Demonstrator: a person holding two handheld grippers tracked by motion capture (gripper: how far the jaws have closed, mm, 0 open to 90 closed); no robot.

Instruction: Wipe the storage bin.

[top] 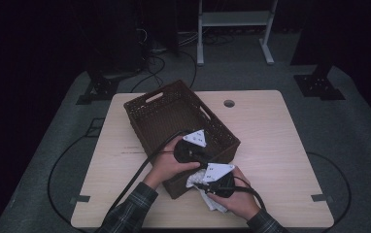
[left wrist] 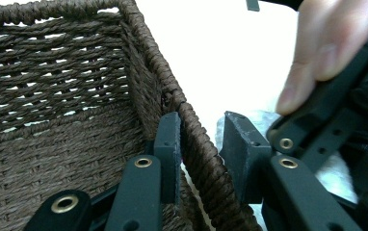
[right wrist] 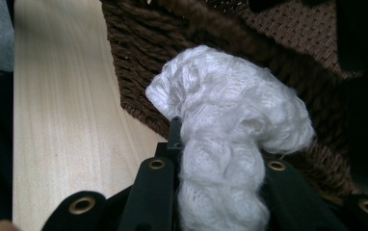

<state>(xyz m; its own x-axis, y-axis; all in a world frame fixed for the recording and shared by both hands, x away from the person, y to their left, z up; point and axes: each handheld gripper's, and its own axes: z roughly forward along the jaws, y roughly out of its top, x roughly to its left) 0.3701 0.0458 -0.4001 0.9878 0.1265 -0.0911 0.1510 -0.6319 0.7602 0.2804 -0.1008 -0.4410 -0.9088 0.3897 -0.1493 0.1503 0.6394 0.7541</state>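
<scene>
A dark brown woven rectangular basket (top: 174, 121) is set at an angle on a pale wooden table (top: 271, 145), its near corner pointing toward the person. Two forearms in plaid sleeves are brought in from the near edge of the table.

The left gripper (top: 192, 148) is held in the left hand (top: 169, 165) over the basket's near right wall, with the wrist bent so that the gripper points down and rightward. In the left gripper view its jaws are seen astride that woven wall (left wrist: 196, 144), one inside the basket and one outside, closed against the rim.

The right gripper (top: 212, 180) is held in the right hand (top: 237, 199) just beside the basket's near corner, close to the left gripper, with fingers wrapped around its body from the near side. A crumpled white knitted cloth (right wrist: 230, 120) is clamped between its jaws. The cloth bulges out beyond the jaw tips against the outside of the basket wall, above the table; in the high view part of it is seen hanging (top: 208, 196) under the hand.
</scene>
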